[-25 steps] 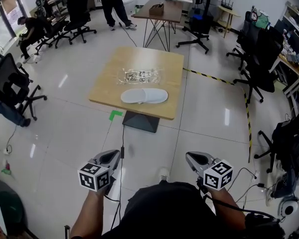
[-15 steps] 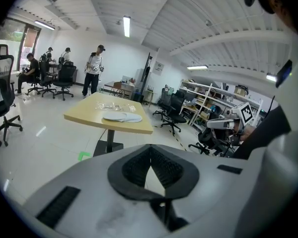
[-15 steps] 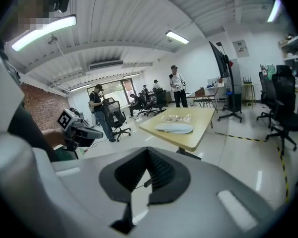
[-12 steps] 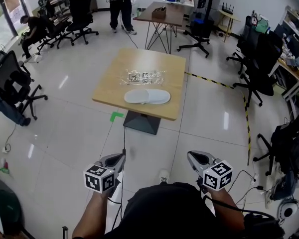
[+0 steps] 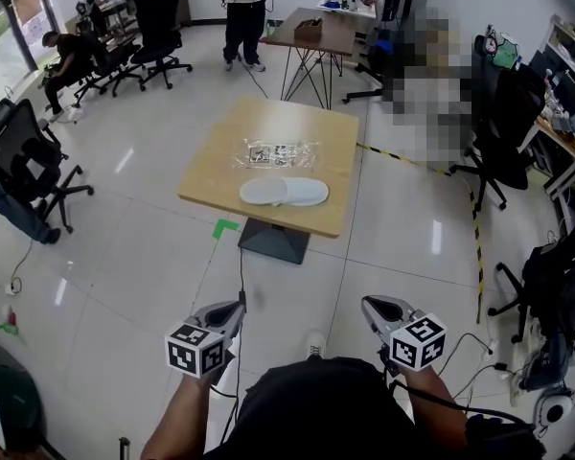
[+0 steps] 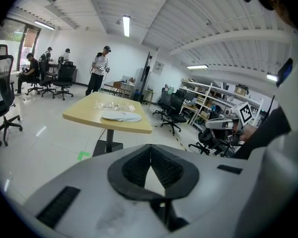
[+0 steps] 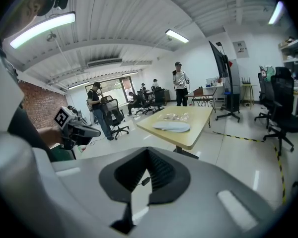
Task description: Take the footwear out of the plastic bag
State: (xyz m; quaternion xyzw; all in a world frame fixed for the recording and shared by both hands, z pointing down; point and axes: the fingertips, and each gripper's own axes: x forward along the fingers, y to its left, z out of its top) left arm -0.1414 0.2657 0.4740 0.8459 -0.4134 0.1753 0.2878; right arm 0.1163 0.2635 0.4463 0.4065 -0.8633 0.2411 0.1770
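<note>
A: Jaws?
B: Left gripper (image 5: 236,307) and right gripper (image 5: 368,304) jaws were pressed together, empty, well apart from the bench (image 5: 335,132).
A: Footwear?
B: White slippers (image 5: 284,193) lay on the bench, near the plastic bag (image 5: 276,153).

White slippers (image 5: 284,193) lie flat beside the crumpled clear plastic bag (image 5: 278,153).

On table (image 5: 268,120), slippers (image 5: 284,193), plastic bag (image 5: 278,152) just behind
</note>
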